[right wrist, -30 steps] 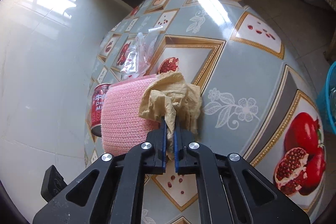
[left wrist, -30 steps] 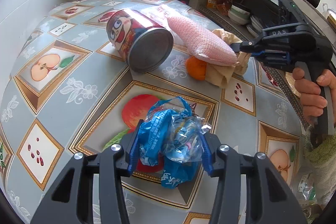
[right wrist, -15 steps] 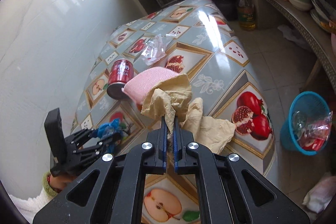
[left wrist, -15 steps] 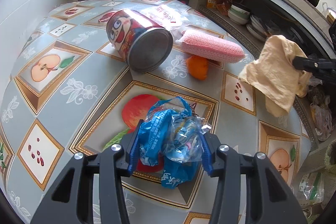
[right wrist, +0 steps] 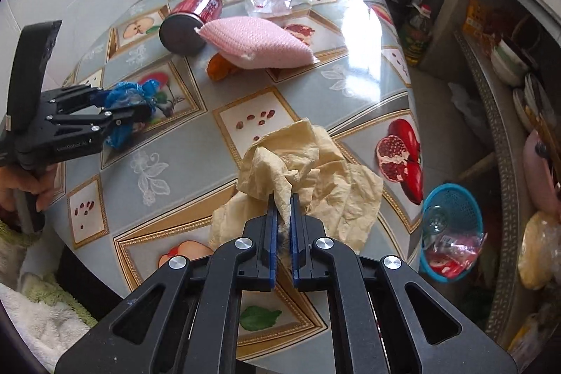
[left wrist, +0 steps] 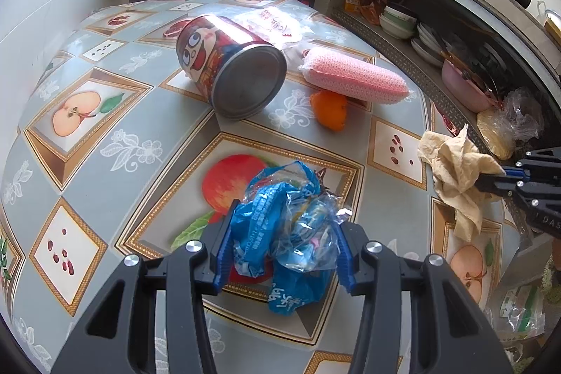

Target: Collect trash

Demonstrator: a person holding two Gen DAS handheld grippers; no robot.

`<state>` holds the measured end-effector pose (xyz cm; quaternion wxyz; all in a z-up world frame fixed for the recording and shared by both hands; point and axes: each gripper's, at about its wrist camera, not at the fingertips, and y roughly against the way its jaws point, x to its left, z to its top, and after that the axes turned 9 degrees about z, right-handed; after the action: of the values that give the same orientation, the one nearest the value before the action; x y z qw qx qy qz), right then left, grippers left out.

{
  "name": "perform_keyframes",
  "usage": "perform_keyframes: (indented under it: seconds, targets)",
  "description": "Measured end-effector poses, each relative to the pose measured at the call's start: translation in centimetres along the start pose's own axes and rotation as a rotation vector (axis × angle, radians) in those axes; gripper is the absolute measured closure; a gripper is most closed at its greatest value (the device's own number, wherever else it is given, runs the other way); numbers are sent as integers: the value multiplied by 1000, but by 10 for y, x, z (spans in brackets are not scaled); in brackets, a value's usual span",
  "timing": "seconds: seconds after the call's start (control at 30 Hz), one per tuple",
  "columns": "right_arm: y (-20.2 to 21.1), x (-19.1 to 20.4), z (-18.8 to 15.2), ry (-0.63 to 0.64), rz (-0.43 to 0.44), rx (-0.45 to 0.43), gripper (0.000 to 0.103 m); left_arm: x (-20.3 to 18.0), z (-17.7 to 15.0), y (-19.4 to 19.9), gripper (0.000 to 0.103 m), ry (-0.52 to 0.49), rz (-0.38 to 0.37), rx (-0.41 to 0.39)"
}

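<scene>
Both tongs were clenched on trash. Left gripper point(left wrist: 282, 246) squeezed a crumpled blue wrapper point(left wrist: 285, 233) between its blue pads, low over the table point(left wrist: 105, 114), above a printed red apple. Right gripper point(right wrist: 282, 226) pinched a crumpled beige paper napkin point(right wrist: 305, 177) in its narrow jaws; the napkin hung over the near table edge on the side toward the floor.

On the patterned tablecloth lay a red can point(left wrist: 228, 69) on its side, its metal base facing the left camera. Just beside it rested a pink knitted sponge point(left wrist: 354, 81), with a piece of orange peel point(left wrist: 329, 109) touching its underside edge. Behind the can and sponge sat a clear plastic bag point(right wrist: 271, 0) with red print.

On the floor beside the table stood a blue basket point(right wrist: 452, 198), already holding a clear plastic piece and red wrappers. It was well apart from both grippers. Shelves with stacked bowls point(left wrist: 398, 21) ran along the wall beyond it.
</scene>
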<state>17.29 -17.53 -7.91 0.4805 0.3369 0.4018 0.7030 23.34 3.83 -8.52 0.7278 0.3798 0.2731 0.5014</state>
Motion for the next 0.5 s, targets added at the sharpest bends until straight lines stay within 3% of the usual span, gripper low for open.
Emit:
perform_keyframes:
  seconds: [0.13,0.27,0.33,0.5]
  targets:
    - [-15,-1,-3,-22,20,19,92,0,0,0,57,-1,0,-1]
    - [-17,-17,-3,-110,121,12,66,0,0,0,57,-1,-1,-1]
    - [-16,-20,-3,-130,162,1,58,0,0,0,57,0,-3,-1]
    - [-22,-9,-5,-49,89,-3,52,0,0,0,57,1,-2,-2]
